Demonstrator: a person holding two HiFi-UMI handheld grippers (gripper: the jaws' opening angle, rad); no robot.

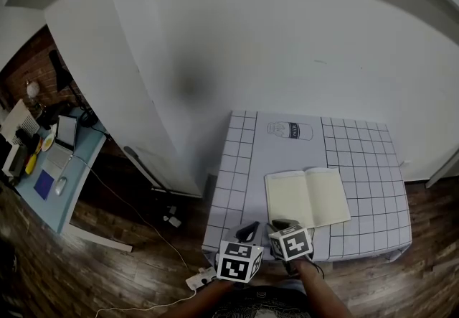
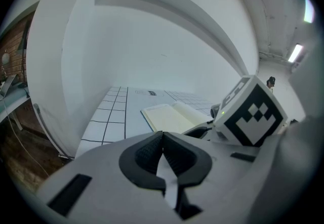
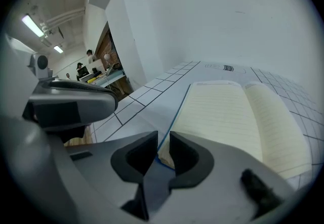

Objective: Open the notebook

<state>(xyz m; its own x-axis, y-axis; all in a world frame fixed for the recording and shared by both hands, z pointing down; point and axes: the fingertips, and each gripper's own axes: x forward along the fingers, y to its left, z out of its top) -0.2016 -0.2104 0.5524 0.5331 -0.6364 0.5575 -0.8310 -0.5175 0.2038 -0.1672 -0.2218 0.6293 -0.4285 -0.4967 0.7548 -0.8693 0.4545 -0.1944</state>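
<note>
The notebook (image 1: 307,198) lies open flat on the gridded white table (image 1: 362,148), cream lined pages up, near the front edge. My right gripper (image 1: 283,225) is at its near left corner. In the right gripper view the jaws (image 3: 163,144) stand a little apart, with the thin blue cover edge (image 3: 174,117) running between them and the pads not pressing it. My left gripper (image 1: 247,230) hovers just left of the right one, over the table's front edge. Its pads (image 2: 162,139) meet with nothing between them. The notebook (image 2: 169,115) lies ahead of it.
A printed label (image 1: 290,130) marks the table's far side. A white wall stands behind and to the left. On the wooden floor lie a power strip (image 1: 197,279) and cables. A blue desk (image 1: 57,166) with a laptop stands at far left.
</note>
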